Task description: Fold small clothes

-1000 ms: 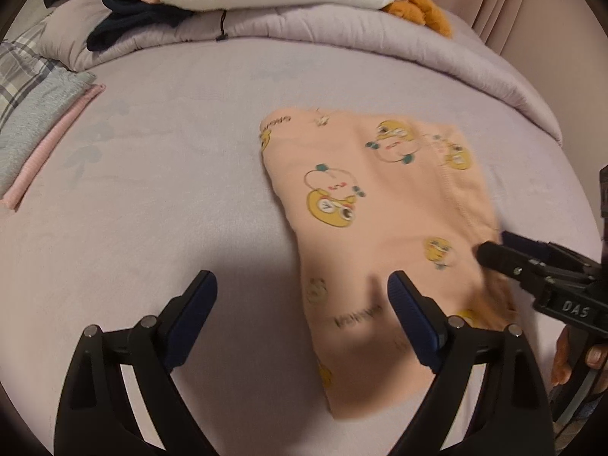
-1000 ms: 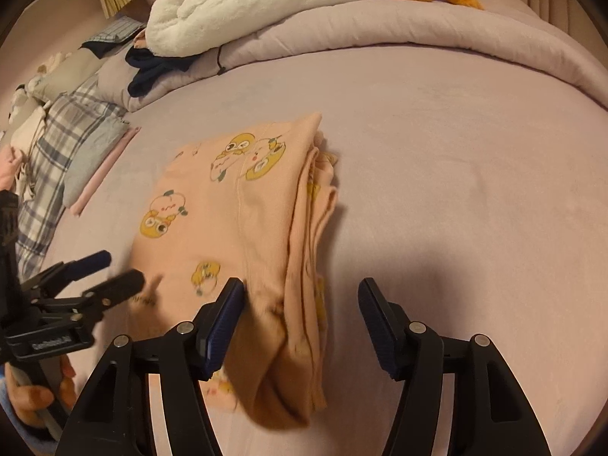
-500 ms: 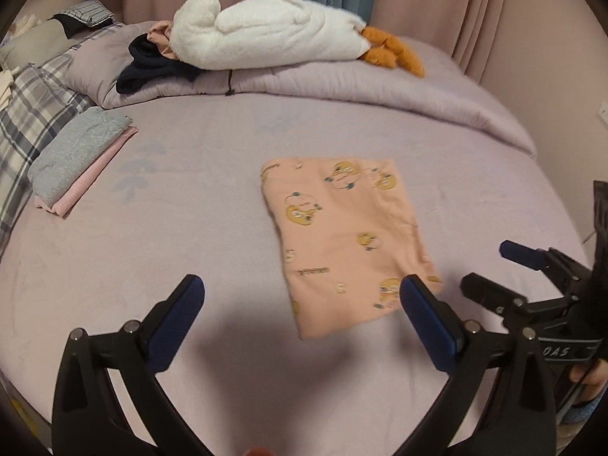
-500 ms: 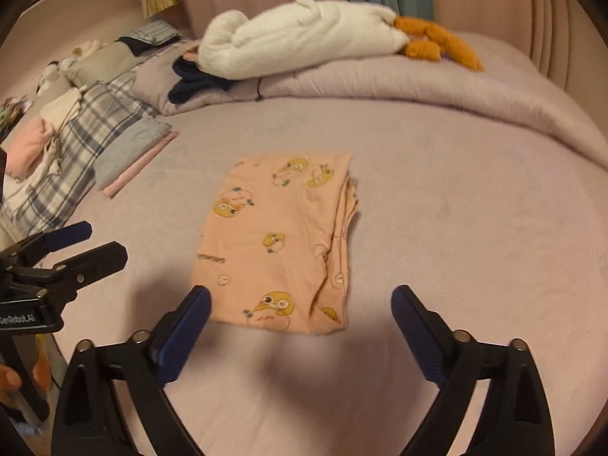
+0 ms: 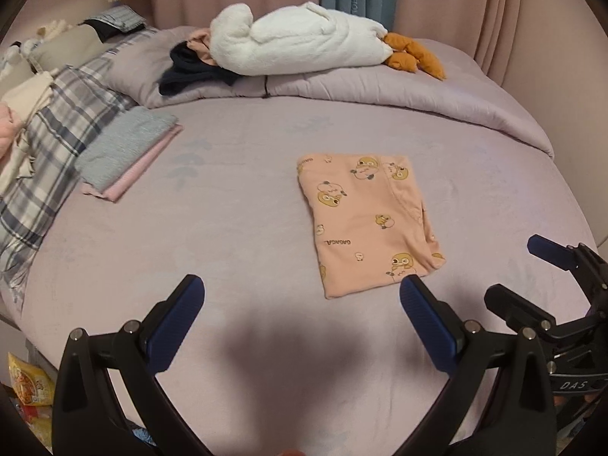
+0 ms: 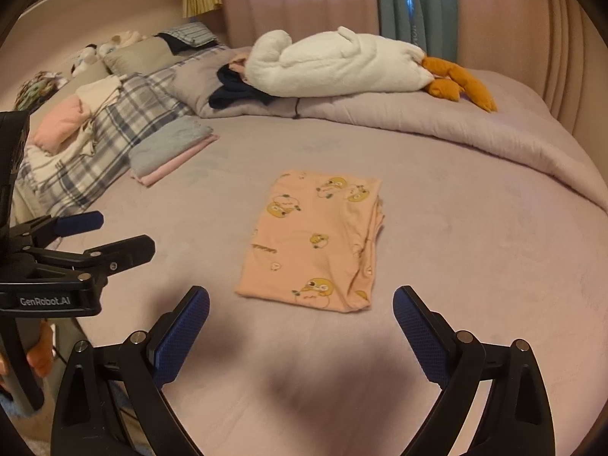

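One folded peach garment (image 5: 366, 220), printed with cartoon ducks, lies flat near the middle of the bed (image 5: 235, 228), touched by neither gripper. Folded edges stack along its right side.

Two grippers, both clear of the cloth and above the near edge of the bed. Left gripper (image 5: 302, 306): jaws spread wide, nothing between them; they have just been opening. Right gripper (image 6: 300, 313): jaws likewise wide and empty, also just opened.

At far left, one stack of two folded pieces (image 5: 129, 154): grey on top, pink beneath. One plaid blanket (image 5: 57, 125) beside it. At the head of the bed, one white plush goose (image 5: 300, 41) with orange feet lies on a rolled quilt (image 5: 380, 93), with one dark garment (image 5: 190, 70) tucked beside it.
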The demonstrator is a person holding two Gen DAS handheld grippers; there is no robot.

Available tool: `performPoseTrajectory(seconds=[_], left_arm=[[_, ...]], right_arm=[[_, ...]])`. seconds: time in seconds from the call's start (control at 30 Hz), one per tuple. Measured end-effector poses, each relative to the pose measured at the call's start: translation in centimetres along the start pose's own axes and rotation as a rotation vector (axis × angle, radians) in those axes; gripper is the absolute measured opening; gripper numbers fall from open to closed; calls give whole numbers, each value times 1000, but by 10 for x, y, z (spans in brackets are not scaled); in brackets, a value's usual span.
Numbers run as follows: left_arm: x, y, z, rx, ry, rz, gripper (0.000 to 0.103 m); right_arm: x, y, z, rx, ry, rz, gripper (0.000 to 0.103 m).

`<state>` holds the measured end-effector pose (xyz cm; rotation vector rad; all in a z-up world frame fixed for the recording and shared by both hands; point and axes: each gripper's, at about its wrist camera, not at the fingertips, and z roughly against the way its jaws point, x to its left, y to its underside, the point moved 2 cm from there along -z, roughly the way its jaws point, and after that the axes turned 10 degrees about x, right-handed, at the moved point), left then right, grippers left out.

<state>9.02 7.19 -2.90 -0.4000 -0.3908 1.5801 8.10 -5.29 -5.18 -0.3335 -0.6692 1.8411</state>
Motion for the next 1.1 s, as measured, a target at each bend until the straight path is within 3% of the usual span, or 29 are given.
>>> performPoseTrajectory(seconds=[0.3,1.1], left_arm=[[0,10,18,-5,33,15,103],[-4,15,27,-15,28,9,103]], right_arm=[[7,2,19,-21,10,-14,97],[14,5,26,-30,9,-30,97]])
